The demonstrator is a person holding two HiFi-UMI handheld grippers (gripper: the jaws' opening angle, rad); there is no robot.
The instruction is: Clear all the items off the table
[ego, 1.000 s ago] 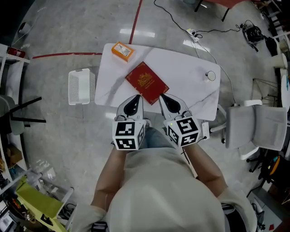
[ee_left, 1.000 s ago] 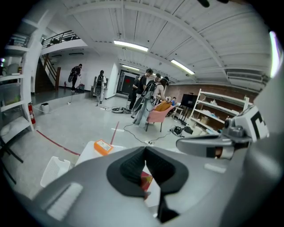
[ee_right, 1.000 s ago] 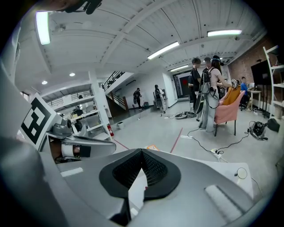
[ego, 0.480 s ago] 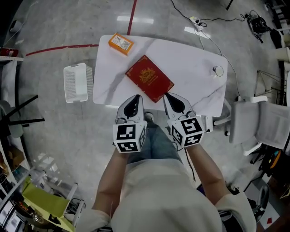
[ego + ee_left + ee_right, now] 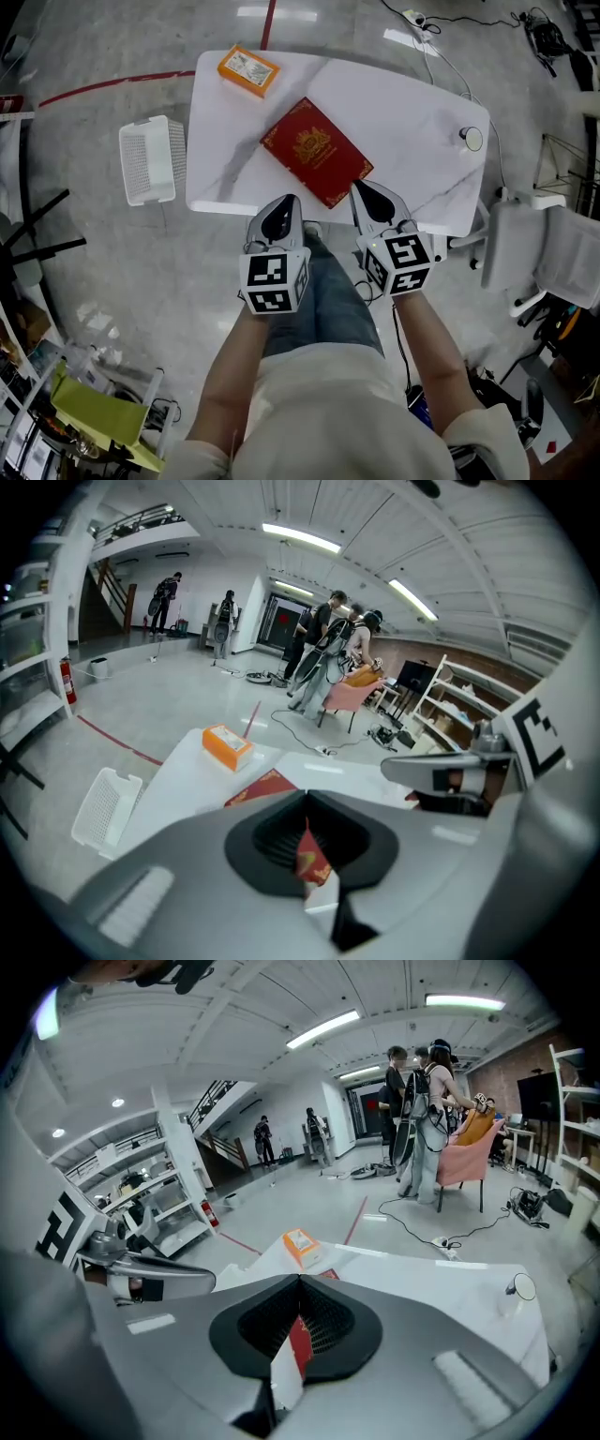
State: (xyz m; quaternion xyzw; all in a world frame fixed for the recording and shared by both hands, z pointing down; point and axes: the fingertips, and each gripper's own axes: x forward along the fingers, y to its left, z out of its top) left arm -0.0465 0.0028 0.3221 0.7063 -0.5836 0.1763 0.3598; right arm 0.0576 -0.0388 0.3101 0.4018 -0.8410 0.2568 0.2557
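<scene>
A red book (image 5: 316, 151) with gold print lies at an angle in the middle of the white table (image 5: 412, 112). An orange box (image 5: 248, 70) sits at the table's far left corner. A small round white object (image 5: 472, 139) rests near the right edge. My left gripper (image 5: 284, 202) and right gripper (image 5: 364, 187) hover side by side over the table's near edge, both shut and holding nothing. The right one's tip is just beside the book's near corner. The left gripper view shows the orange box (image 5: 227, 745) and the book (image 5: 267, 785) ahead of its tip. The right gripper view shows the box (image 5: 302, 1245) too.
A white slatted basket (image 5: 148, 160) stands on the floor left of the table. A grey office chair (image 5: 544, 258) is at the right. A cable (image 5: 441, 56) runs along the floor behind the table. People stand far off in the hall.
Both grippers have sunk together toward the table's near edge, staying shut. The head view has shifted, so the table fills more of the picture.
</scene>
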